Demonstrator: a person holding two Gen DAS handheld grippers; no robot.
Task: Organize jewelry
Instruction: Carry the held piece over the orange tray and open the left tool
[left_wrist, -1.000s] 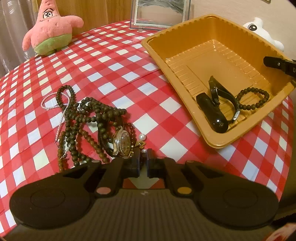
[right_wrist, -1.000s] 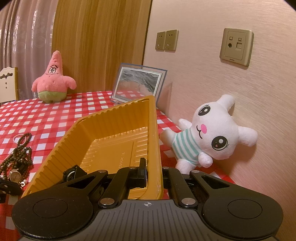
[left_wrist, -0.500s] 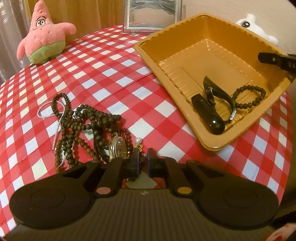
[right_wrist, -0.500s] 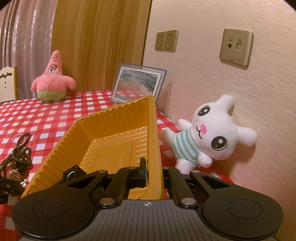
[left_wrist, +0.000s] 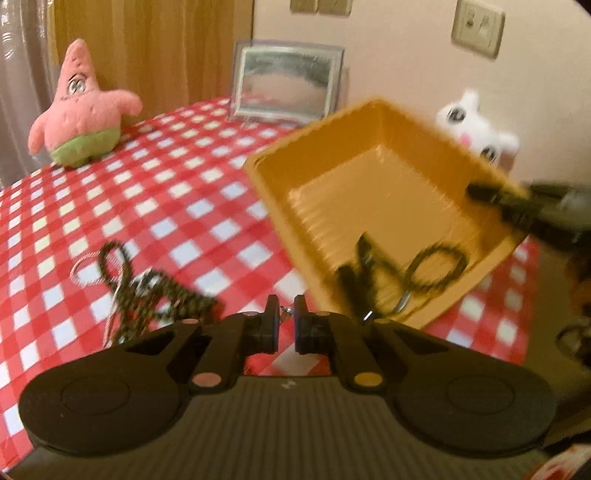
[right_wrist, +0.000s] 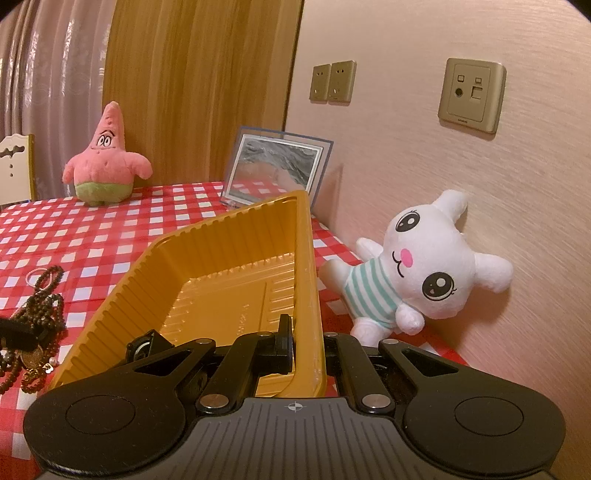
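Two grippers at a jewelry pile and an orange tray on a checked tablecloth

The left gripper (left_wrist: 285, 317) has its jaws drawn nearly together on a small metal piece (left_wrist: 285, 312), too blurred to name, which shows in the narrow gap between them; it is above the red-and-white tablecloth (left_wrist: 166, 206) between the tangle of dark bead strands (left_wrist: 155, 295) on the left and the orange tray (left_wrist: 369, 177) on the right. In the tray lie a black watch (left_wrist: 360, 273) and a dark bead bracelet (left_wrist: 437, 267). The right gripper (right_wrist: 306, 332) is pinched on the tray's near rim, one finger inside, one outside. A pink star plush (right_wrist: 105, 162), a picture frame (right_wrist: 275, 166) and a white bunny plush (right_wrist: 424, 266) stand farther back
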